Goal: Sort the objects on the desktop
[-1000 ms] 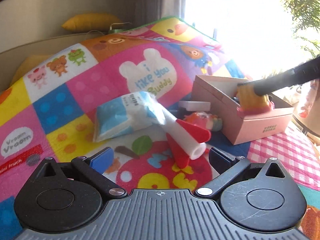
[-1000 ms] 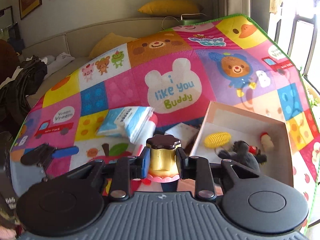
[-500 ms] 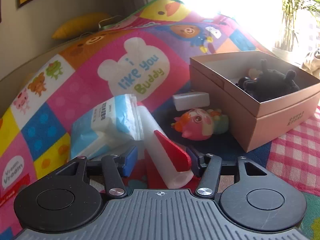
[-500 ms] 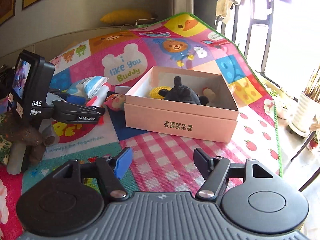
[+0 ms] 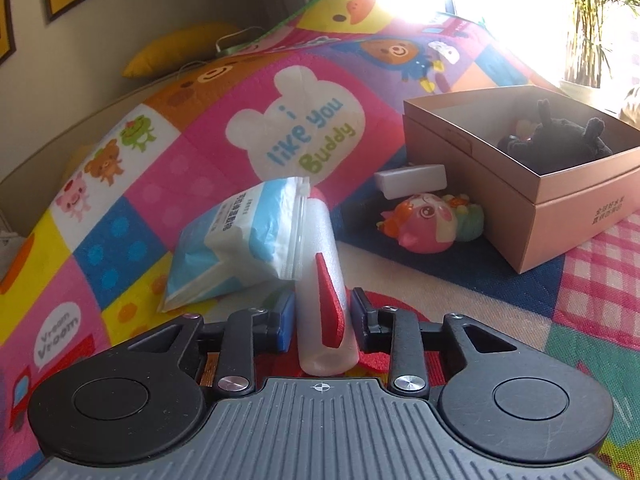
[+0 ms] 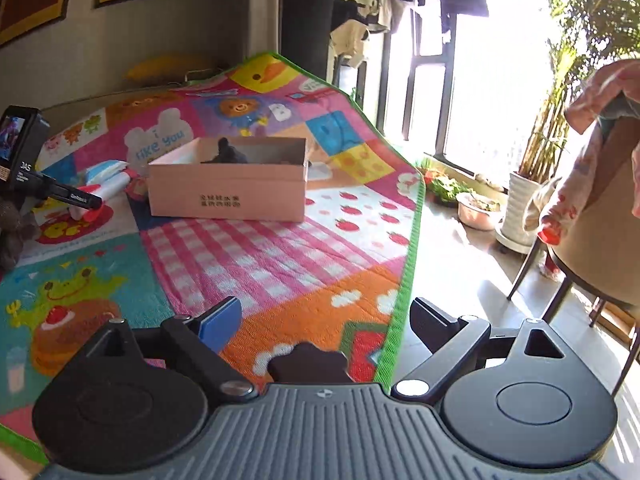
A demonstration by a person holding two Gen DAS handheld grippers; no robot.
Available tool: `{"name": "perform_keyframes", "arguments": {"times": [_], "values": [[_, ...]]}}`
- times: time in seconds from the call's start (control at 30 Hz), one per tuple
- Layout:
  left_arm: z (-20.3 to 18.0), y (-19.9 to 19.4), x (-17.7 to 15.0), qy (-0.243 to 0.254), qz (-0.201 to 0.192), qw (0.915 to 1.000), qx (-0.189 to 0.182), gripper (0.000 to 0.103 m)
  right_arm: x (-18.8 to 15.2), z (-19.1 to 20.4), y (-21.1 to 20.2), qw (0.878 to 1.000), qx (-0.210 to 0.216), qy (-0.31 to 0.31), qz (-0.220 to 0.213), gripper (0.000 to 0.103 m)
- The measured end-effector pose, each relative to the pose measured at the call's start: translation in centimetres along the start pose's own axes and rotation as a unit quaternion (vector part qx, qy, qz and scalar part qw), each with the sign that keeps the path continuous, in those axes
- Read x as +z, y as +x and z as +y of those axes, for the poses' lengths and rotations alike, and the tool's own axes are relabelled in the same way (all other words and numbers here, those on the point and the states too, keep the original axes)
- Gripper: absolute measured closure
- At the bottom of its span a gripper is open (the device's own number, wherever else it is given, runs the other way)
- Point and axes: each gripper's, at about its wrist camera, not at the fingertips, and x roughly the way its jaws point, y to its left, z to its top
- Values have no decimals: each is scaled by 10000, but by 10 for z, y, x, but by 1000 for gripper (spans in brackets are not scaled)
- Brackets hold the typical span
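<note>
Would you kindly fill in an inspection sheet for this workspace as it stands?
Surface: patchwork play mat, laid flat.
Job's things: pink box holds a black plush; foam rocket, tissue pack, fish toy and white block lie outside it.
Clutter: nothing seen.
Grippers: left gripper shut on the foam rocket; right gripper jaws opening, pudding toy low between them, pads clear of it.
Cables: thin cord by the yellow cushion.
Surroundings: potted plants, chair.
</note>
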Motion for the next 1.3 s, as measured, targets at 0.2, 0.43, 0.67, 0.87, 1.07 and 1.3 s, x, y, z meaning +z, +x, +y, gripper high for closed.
{"name": "perform_keyframes", "arguments": {"times": [0.2, 0.43, 0.67, 0.87, 1.07, 1.3], "values": [[-3, -9, -4, 92, 27, 10000, 3, 70, -26, -8, -9, 9985, 357, 361, 192, 45], [-4, -40, -11, 214, -131, 9995, -165, 71, -9, 15, -6, 9972, 713, 184, -153, 50], [-24, -125, -43, 598, -332, 9919, -1071, 68, 26, 65, 23, 9849, 1701, -285, -153, 51], [-31, -152, -71, 853, -342, 9848, -1473, 54, 37, 95, 44, 9832, 1706, -647, -55, 51], [-8, -126, -75, 756, -77, 9940, -790, 30, 28, 97, 36, 9845, 1533, -850, -39, 20], [41, -103, -64, -56, 108, 9988, 482, 8, 20, 93, 36, 9861, 1404, -867, 213, 3]]}}
